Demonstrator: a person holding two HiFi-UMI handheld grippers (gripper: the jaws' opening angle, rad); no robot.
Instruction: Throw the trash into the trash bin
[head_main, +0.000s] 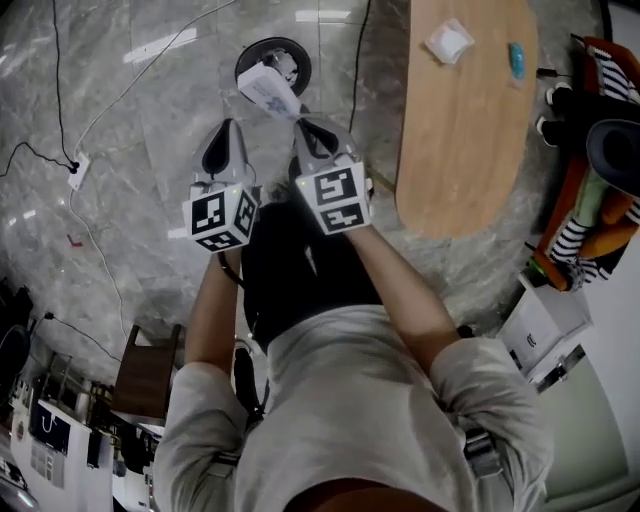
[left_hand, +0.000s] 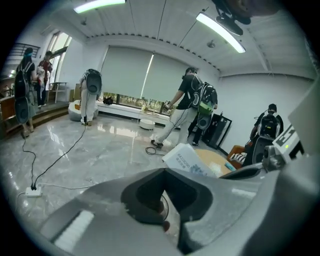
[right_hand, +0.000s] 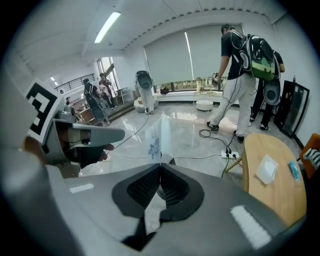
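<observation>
Currently, the step in hand is the carry to the bin (head_main: 292, 50). The right tongs (head_main: 300, 118) are clamped on the near end of the packet (head_main: 268, 90), the only trash held. In the head view, the packet's far end overlaps the bin's rim. The left tongs (head_main: 228, 128) are closed tip to tip with nothing between them, just left of the right pair.

Procedure, as judged:
1. Bring the right tongs on until the whole packet hangs inside the rim, not across it.
2. Point the tips down so the flat packet drops end first.
3. Only then part the jaws, and fully, since a thin sheet may cling to a pad.
4. Hold the left tongs clear of the opening.

Count:
- One bin, on the floor, far from the person.
- One packet in the tongs.
- One worktop (head_main: 460, 150), to the right, carrying two things: a white pack (head_main: 447, 42) and a blue item (head_main: 516, 60).
- Two tongs.
</observation>
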